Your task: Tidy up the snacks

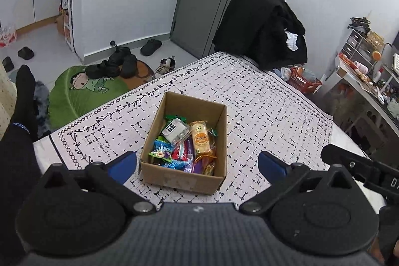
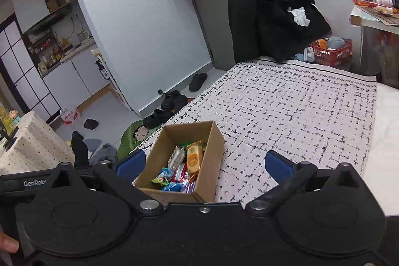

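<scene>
A cardboard box (image 1: 184,141) sits on the patterned tablecloth (image 1: 274,111), near the table's centre, with a heap of wrapped snacks (image 1: 184,143) inside; no loose packets show on the cloth. In its own view the left gripper (image 1: 197,163) hovers with the box at its twelve o'clock, jaws spread wide and holding nothing. The right gripper (image 2: 203,163) likewise hangs empty with jaws wide, the box at about eleven o'clock. The packets look light, crinkly and slippery, and the orange wafer bar (image 1: 202,138) on top probably crushes easily, so a gentle pinch across its narrow sides seems safest. The box walls are thin and would likely slide if nudged. A black coat (image 1: 261,24) over a chair sits at one o'clock beyond the table, well clear; only the box walls crowd a reach.
</scene>
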`<state>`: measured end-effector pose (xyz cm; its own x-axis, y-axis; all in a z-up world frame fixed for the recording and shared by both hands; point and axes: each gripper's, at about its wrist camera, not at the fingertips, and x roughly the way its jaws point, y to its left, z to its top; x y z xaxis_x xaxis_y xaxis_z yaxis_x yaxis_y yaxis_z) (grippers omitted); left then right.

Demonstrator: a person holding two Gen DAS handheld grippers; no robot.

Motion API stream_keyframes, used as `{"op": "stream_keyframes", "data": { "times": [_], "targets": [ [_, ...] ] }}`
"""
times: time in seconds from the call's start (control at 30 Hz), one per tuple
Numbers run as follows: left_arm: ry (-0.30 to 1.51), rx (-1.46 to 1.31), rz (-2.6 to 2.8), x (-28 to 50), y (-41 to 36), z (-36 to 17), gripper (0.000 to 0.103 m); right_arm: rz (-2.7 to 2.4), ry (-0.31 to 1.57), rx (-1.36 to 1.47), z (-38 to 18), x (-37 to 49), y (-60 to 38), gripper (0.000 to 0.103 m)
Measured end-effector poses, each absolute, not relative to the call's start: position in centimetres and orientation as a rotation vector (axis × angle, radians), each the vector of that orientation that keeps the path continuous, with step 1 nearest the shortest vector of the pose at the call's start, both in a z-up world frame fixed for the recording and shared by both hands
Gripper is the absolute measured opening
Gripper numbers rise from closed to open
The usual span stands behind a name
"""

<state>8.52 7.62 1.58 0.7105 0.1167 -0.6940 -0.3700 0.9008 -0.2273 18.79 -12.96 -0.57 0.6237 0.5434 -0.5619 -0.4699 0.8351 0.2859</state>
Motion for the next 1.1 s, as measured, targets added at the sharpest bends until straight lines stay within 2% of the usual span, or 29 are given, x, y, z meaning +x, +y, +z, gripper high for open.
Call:
{"op": "stream_keyframes", "data": {
  "times": [1.1],
  "targets": [
    [0.621,-0.185,0.206,-4.1,4.3,4.9,0.103,0.600,0.593,0.006,2.7,6.5,-14.5,0.103]
  ]
}}
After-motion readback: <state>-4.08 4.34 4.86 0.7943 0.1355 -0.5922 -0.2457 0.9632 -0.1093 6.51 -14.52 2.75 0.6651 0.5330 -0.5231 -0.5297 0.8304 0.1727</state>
